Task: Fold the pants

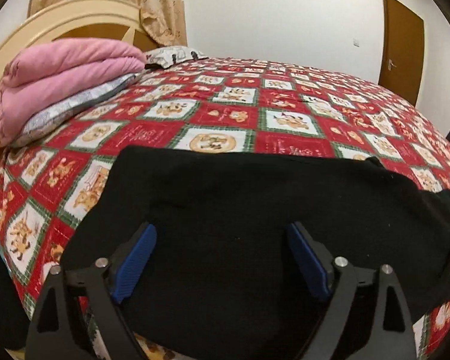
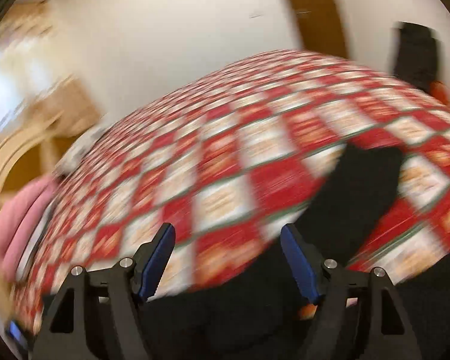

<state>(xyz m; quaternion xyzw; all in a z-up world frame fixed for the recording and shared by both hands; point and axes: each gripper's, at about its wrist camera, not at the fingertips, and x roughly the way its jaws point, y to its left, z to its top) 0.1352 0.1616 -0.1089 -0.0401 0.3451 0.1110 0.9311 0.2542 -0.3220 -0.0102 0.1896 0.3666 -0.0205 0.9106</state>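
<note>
Black pants [image 1: 255,216] lie spread flat on the near part of a bed with a red and white patterned cover [image 1: 225,114]. My left gripper [image 1: 222,234] is open, its blue pads [image 1: 135,261] wide apart just above the pants. The right wrist view is heavily motion-blurred. My right gripper [image 2: 228,237] is open and empty over the bed cover [image 2: 195,165], and a strip of the black pants [image 2: 360,186] runs up to the right of it, with more black cloth below the fingers.
A folded pink blanket [image 1: 66,78] on a grey-white pillow lies at the far left by the cream headboard [image 1: 60,24]. A brown door [image 1: 402,48] stands at the back right. The bed edge drops off at the near left.
</note>
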